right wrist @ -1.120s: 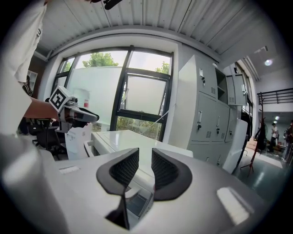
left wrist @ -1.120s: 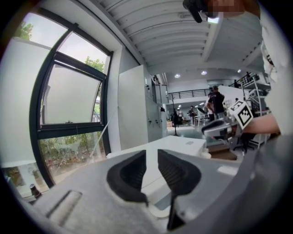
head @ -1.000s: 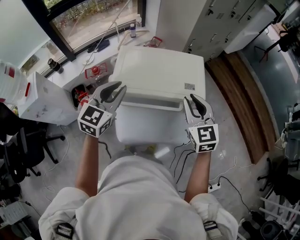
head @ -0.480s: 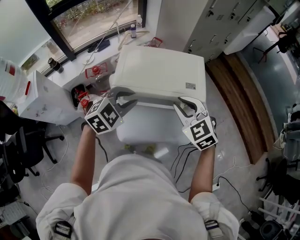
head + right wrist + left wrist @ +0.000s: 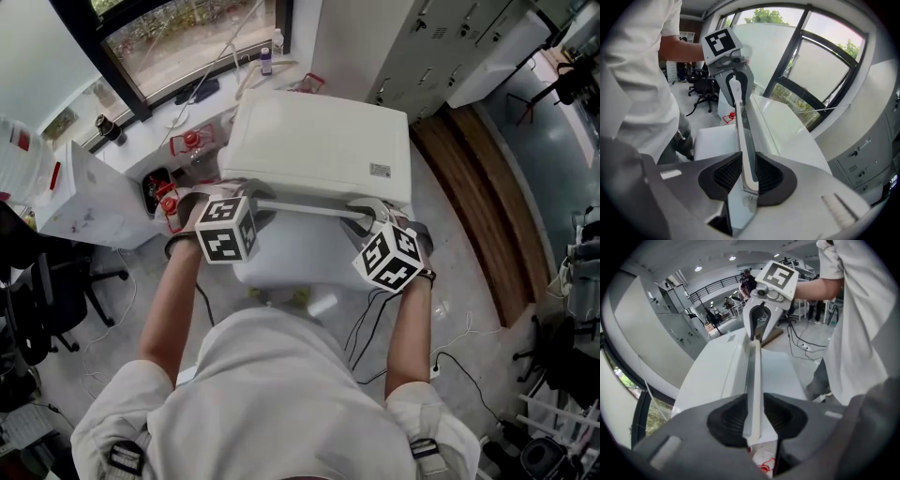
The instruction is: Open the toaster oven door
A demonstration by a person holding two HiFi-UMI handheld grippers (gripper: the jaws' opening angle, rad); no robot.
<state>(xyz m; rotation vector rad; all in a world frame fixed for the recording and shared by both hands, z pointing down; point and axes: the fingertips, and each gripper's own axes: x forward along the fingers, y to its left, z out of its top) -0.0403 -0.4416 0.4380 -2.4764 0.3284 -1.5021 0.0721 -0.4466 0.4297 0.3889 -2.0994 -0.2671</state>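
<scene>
The white toaster oven (image 5: 319, 141) is seen from above, its door (image 5: 300, 253) facing me and a long white handle bar (image 5: 305, 207) along the door's top edge. My left gripper (image 5: 251, 199) straddles the handle's left end. In the left gripper view the bar (image 5: 753, 376) runs between the pads, a thin gap shows at the right pad (image 5: 780, 416), and the jaws are opening. My right gripper (image 5: 364, 214) sits on the handle's right end. In the right gripper view both pads lie against the bar (image 5: 745, 136) with no gap showing.
A white box (image 5: 89, 202) and red-capped items (image 5: 190, 141) stand left of the oven under the window ledge (image 5: 187, 89). An office chair (image 5: 56, 281) is at far left. Cables (image 5: 450, 361) trail on the floor at right, and grey cabinets (image 5: 422, 47) stand behind.
Both grippers have come down from above the door and turned inward onto the ends of the handle bar, which now lies between each pair of jaws.
</scene>
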